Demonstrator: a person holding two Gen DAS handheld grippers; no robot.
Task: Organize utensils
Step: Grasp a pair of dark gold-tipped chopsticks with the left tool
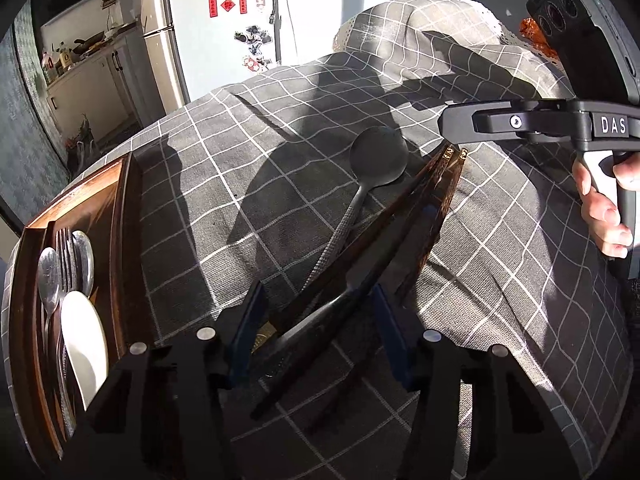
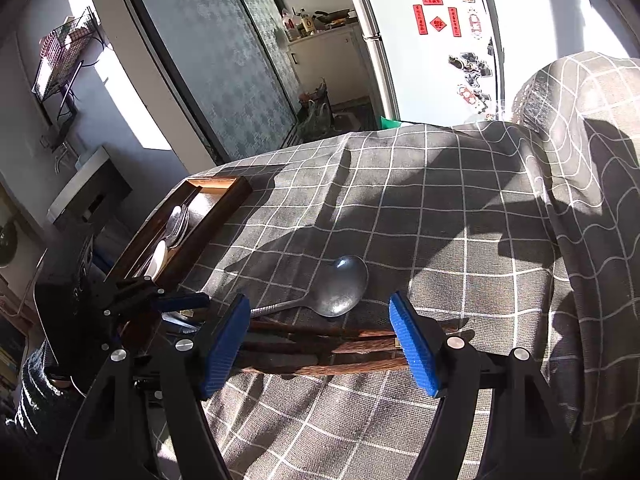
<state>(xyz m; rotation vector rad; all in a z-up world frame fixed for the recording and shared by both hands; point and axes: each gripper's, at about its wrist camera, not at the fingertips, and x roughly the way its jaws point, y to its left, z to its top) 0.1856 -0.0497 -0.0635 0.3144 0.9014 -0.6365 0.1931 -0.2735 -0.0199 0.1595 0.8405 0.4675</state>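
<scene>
Nearest the left wrist lens, the left gripper has its blue-padded fingers set partly apart on either side of the near ends of a bundle of dark wooden chopsticks; the sticks lie between the pads, but whether the pads actually press on them cannot be told in the glare and shadow.

At the far left, a wooden utensil tray sits on the grey checked tablecloth, holding metal spoons, a fork and a white ceramic spoon in one compartment. Further right, a dark metal spoon lies bowl-up on the cloth, its textured handle running down beside the chopsticks and touching them. The chopsticks lie diagonally, gold-marked tips pointing away towards the right.

At the right edge, the right gripper is held by a hand (only the fingers round the grip show). From its own camera its jaws stand wide, straddling the far stretch of the chopsticks with clear space at each pad, gripping nothing. A refrigerator with red magnets stands behind the table.
</scene>
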